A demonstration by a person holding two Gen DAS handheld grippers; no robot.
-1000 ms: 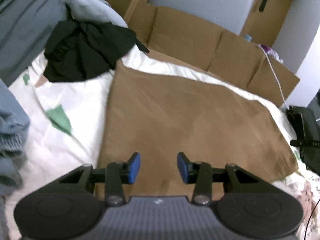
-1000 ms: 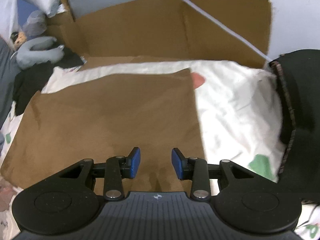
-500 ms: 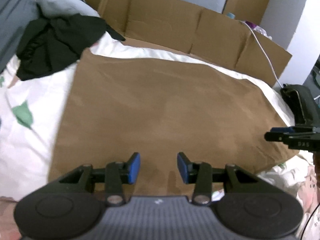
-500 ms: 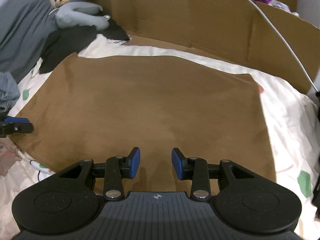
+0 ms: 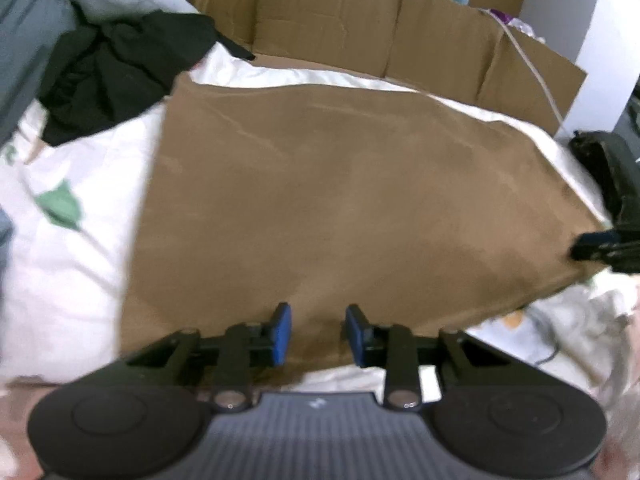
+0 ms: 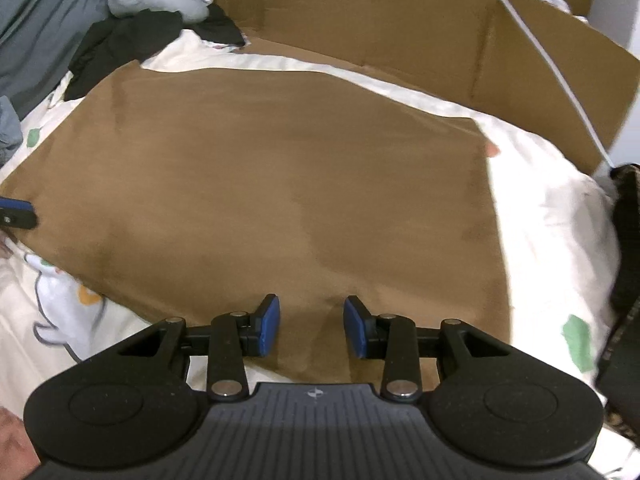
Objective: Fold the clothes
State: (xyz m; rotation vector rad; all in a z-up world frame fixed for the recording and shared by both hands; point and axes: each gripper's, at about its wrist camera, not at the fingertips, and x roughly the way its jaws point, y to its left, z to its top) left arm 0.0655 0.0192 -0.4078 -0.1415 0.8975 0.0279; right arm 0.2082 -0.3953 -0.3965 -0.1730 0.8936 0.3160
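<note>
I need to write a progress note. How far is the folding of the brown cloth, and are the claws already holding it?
Done: the brown cloth lies spread flat on the white bed sheet. In hand: the left claw, which has just been closing a little, and the right claw are both open over the cloth's near edge; neither is pinching it. Left: gripping, every fold of this cloth, and the black garment heaped behind.
</note>
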